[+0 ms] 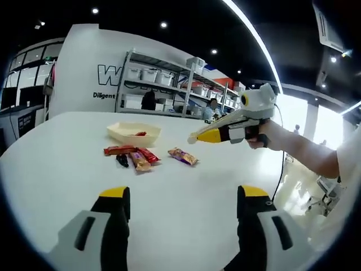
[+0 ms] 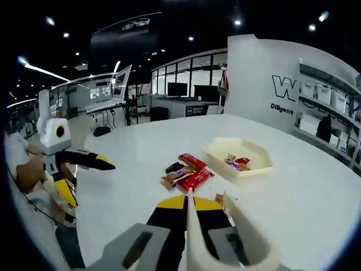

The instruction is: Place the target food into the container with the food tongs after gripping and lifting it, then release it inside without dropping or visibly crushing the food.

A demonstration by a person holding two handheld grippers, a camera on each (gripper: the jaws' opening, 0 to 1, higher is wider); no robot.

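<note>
1. In the left gripper view, the left tongs (image 1: pixel 184 203) rose from the bottom edge with their yellow-tipped black jaws spread wide apart and nothing between them, above a smooth white counter (image 1: pixel 67 169).
2. That view showed the right tongs (image 1: pixel 206 136) entering from the right, held in a person's hand (image 1: pixel 265 135), their yellow tips pressed together in a point.
3. The right gripper view looked along those same closed jaws; the far side of the counter, a shallow cream hexagonal tray (image 2: pixel 237 158) with low walls held two small glossy wrapped snacks (image 2: pixel 237 162).
4. More wrapped snack bars (image 2: pixel 189 172) lay loose on the counter just beside the tray: red, brown and a small dark one, flat and shiny.
5. One further packet (image 2: pixel 224 203) lay close by the closed right jaw tips; whether it touched them could not be told.
6. The right gripper view also showed the left tongs at the left edge, jaws open.
7. Metal shelving with white bins (image 1: pixel 169 79) stood behind.
</note>
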